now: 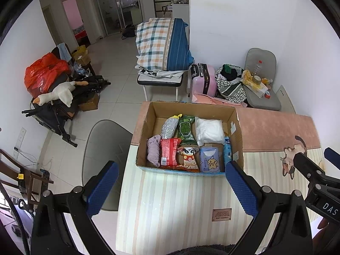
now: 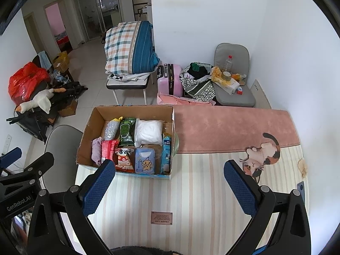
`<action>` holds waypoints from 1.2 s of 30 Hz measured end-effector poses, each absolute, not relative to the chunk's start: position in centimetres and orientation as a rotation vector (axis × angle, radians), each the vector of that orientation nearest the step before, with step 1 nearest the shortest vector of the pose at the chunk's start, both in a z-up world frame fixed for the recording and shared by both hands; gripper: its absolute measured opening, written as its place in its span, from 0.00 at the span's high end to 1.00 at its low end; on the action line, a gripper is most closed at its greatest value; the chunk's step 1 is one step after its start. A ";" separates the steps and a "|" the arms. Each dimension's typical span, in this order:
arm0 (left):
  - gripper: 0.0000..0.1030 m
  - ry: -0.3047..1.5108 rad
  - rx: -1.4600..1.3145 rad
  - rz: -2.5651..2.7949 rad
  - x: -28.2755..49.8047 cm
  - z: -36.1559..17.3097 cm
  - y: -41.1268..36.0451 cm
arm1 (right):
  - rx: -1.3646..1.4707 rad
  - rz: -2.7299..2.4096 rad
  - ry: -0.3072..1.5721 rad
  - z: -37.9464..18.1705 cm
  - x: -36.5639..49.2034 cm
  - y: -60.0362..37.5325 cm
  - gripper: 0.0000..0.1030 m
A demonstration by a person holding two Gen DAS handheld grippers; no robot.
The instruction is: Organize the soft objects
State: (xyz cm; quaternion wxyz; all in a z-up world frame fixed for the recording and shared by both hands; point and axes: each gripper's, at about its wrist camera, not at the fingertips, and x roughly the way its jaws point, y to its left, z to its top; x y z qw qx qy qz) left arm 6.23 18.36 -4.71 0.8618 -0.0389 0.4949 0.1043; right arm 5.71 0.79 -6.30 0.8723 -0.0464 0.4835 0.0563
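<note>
An open cardboard box (image 1: 238, 127) (image 2: 85, 136) stands on the striped table mat (image 1: 174, 201) (image 2: 191, 191). Inside it lie a white pillow pack (image 1: 209, 131) (image 2: 148, 132), a green packet (image 1: 186, 128) (image 2: 127, 131), a silver pouch (image 1: 169, 127), a lilac cloth (image 1: 154, 150) (image 2: 96, 150), a red packet (image 1: 169, 154), a cartoon snack bag (image 1: 190, 159) (image 2: 124, 159) and a blue tissue pack (image 1: 210, 159) (image 2: 145, 161). My left gripper (image 1: 172, 189) hangs open just short of the box's near wall. My right gripper (image 2: 170, 187) is open over the mat, empty.
A pink rug with a cat picture (image 2: 261, 155) covers the far part of the table. A grey chair (image 1: 104, 144) stands left of the table. Beyond are a pink suitcase (image 1: 204, 78), a plaid pillow on a bench (image 1: 161, 44), and a cluttered grey chair (image 1: 261, 85).
</note>
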 end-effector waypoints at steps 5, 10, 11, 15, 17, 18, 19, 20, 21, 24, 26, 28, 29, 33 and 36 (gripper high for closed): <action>0.00 1.040 -0.080 0.213 6.4 -4.9 18.1 | -0.098 0.123 1.021 -6.7 5.8 0.6 0.00; 0.00 1.045 -0.079 0.206 6.7 -5.1 17.9 | -0.096 0.132 1.026 -6.6 6.0 0.7 0.00; 0.00 1.045 -0.078 0.205 6.7 -5.2 17.8 | -0.098 0.130 1.025 -6.7 6.0 0.7 0.00; 0.00 1.036 -0.078 0.197 6.7 -5.0 17.6 | -0.096 0.125 1.019 -6.4 6.0 0.6 0.00; 0.00 1.033 -0.078 0.196 6.8 -4.9 17.5 | -0.096 0.120 1.013 -6.2 5.9 0.6 0.00; 0.00 1.031 -0.078 0.195 6.8 -4.8 17.5 | -0.095 0.120 1.011 -6.0 5.8 0.6 0.00; 0.00 1.031 -0.080 0.195 6.8 -4.8 17.5 | -0.094 0.119 1.008 -5.9 5.8 0.6 0.00; 0.00 1.029 -0.081 0.193 6.7 -4.8 17.5 | -0.095 0.117 1.004 -5.7 5.6 0.5 0.00; 0.00 1.028 -0.081 0.191 6.8 -4.7 17.5 | -0.097 0.116 1.001 -5.6 5.6 0.6 0.00; 0.00 1.024 -0.080 0.188 6.8 -4.5 17.4 | -0.097 0.115 0.994 -5.2 5.5 0.5 0.00; 0.00 1.020 -0.081 0.186 6.7 -4.3 17.4 | -0.097 0.115 0.991 -5.2 5.4 0.5 0.00; 0.00 1.018 -0.083 0.187 6.7 -4.2 17.4 | -0.098 0.115 0.988 -4.9 5.4 0.5 0.00; 0.00 1.019 -0.082 0.185 6.7 -4.2 17.4 | -0.099 0.116 0.987 -4.8 5.4 0.5 0.00; 0.00 1.011 -0.078 0.184 6.8 -3.7 17.5 | -0.097 0.117 0.984 -4.4 5.3 0.6 0.00; 0.00 1.010 -0.079 0.184 6.8 -3.7 17.4 | -0.098 0.117 0.985 -4.3 5.3 0.6 0.00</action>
